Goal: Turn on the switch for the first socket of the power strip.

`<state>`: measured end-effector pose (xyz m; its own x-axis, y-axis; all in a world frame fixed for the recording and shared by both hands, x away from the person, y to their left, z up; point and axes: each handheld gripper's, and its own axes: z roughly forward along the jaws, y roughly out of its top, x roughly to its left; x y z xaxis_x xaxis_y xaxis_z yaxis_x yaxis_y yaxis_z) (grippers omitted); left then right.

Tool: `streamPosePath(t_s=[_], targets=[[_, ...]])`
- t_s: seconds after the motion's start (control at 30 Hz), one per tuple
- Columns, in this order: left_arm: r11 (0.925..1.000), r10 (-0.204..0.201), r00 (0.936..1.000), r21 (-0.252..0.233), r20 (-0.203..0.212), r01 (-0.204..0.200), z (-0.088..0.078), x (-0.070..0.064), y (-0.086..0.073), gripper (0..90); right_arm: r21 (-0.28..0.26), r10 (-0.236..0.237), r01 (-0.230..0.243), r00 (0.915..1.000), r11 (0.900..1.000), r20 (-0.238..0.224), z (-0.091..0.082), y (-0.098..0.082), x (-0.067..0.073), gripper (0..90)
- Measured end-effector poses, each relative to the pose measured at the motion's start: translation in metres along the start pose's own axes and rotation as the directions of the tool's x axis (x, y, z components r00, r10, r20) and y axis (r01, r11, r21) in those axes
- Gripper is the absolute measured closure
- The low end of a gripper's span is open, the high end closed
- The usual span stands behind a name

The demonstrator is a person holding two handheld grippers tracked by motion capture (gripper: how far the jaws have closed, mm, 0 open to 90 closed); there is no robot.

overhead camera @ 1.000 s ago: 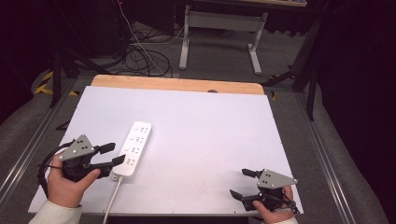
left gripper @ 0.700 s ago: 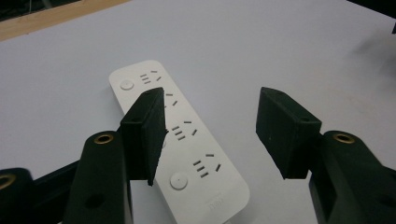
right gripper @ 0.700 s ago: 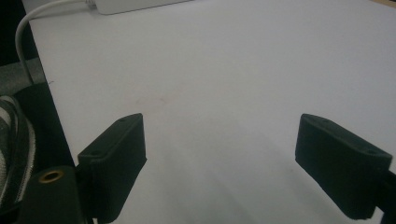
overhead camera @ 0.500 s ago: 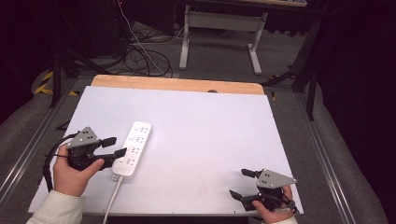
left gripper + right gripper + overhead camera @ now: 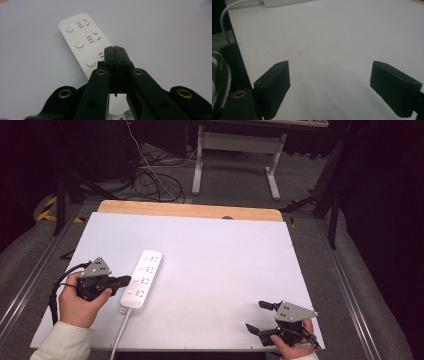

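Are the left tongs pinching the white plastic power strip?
No, the left tongs are shut on nothing, with their tips over the white plastic power strip.

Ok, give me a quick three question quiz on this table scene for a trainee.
1. True or false: the left tongs are shut.
2. Which tongs are nearer the power strip: A left, B right?
3. Fill in: the right tongs stand ____ above the white table.

Key:
1. True; the pads meet with nothing between them, having just closed.
2. A; their tips sit over the strip's near end.
3. Open, with nothing between the jaws.
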<state>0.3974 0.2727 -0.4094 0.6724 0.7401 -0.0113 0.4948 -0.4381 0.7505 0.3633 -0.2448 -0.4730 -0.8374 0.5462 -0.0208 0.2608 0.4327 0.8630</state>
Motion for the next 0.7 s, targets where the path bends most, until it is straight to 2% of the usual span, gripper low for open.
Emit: streamPosePath(t_s=[0.03, 0.07, 0.1, 0.23, 0.33, 0.47, 0.63, 0.7], targets=[[0.9991, 0.009, 0.9999, 0.043, -0.012, -0.008, 0.001, -0.001, 0.001, 90.0, 0.000, 0.000, 0.000, 1.0000, 1.000, 0.000, 0.000, 0.000, 0.000, 16.6], [0.9991, 0.009, 0.9999, 0.043, -0.012, -0.008, 0.001, -0.001, 0.001, 90.0, 0.000, 0.000, 0.000, 1.0000, 1.000, 0.000, 0.000, 0.000, 0.000, 16.6], [0.9966, 0.026, 0.9995, 0.078, -0.020, -0.025, 0.002, -0.001, 0.003, 90.0, 0.000, -0.001, 0.001, 1.0000, 1.000, 0.000, 0.000, 0.000, 0.000, 16.6], [0.9890, 0.027, 0.9996, 0.145, 0.005, -0.028, 0.009, -0.001, 0.006, 90.0, 0.001, -0.002, 0.002, 1.0000, 1.000, -0.001, 0.000, 0.000, 0.000, 16.6], [0.9847, 0.030, 0.9995, 0.172, 0.007, -0.031, 0.013, -0.001, 0.008, 90.0, 0.000, -0.002, 0.002, 1.0000, 1.000, -0.001, 0.000, 0.000, 0.000, 16.6], [0.9753, 0.037, 0.9993, 0.218, 0.003, -0.037, 0.019, -0.002, 0.010, 90.0, 0.001, -0.004, 0.004, 1.0000, 1.000, -0.002, 0.000, 0.000, 0.000, 16.6], [0.9619, 0.022, 0.9998, 0.272, 0.005, -0.022, 0.026, 0.001, 0.010, 90.0, 0.000, -0.006, 0.006, 1.0000, 1.000, -0.004, 0.000, 0.000, 0.000, 16.6], [0.9594, 0.015, 0.9999, 0.282, 0.003, -0.015, 0.028, 0.002, 0.010, 90.0, 0.001, -0.005, 0.005, 1.0000, 1.000, -0.005, 0.000, 0.000, 0.000, 16.6]])
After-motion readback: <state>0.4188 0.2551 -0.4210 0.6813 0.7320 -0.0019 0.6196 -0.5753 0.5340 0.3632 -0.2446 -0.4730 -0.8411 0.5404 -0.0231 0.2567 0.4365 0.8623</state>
